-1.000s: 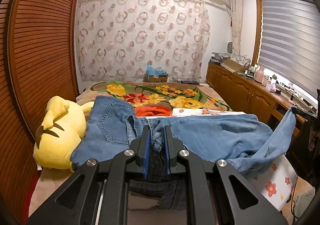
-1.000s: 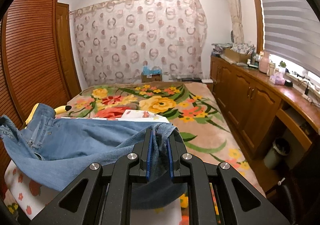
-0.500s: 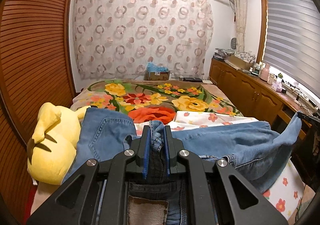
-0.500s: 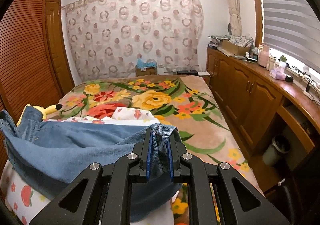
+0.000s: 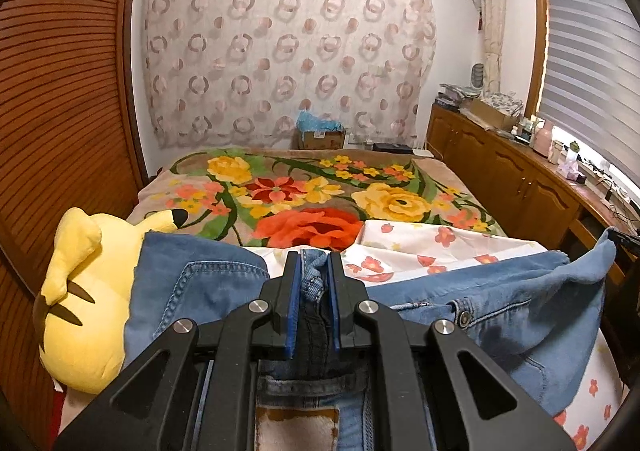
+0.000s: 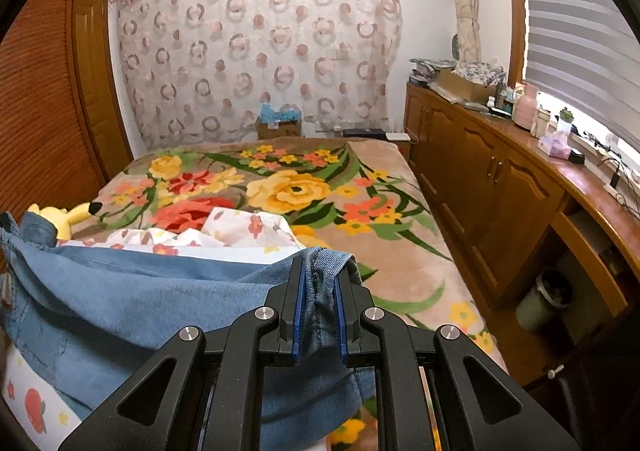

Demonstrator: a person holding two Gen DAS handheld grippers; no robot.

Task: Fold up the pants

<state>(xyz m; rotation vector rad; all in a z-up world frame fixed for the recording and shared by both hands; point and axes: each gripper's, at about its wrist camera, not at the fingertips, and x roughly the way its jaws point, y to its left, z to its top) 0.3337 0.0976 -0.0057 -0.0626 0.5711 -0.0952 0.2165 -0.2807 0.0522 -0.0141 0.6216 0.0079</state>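
Observation:
Light blue denim pants (image 5: 500,303) hang stretched between my two grippers above the near end of the bed. My left gripper (image 5: 313,263) is shut on the waistband, with a belt loop bunched between its blue pads; a brown leather patch shows below. My right gripper (image 6: 318,263) is shut on a folded hem of the same pants (image 6: 120,299), which sag away to the left in the right wrist view. In the left wrist view the far end of the denim rises to the right edge.
Under the pants lies a white flower-print cloth (image 5: 432,247) on a big floral blanket (image 5: 304,191). A yellow plush toy (image 5: 80,291) sits at the left against the slatted wooden wardrobe (image 5: 60,111). Wooden cabinets (image 6: 500,191) line the right wall; a small bin (image 6: 544,303) stands below.
Both grippers have carried the pants forward over the bed. In the left wrist view the plush toy and blanket loom nearer, and more white cloth shows beyond the denim. Both grips unchanged.

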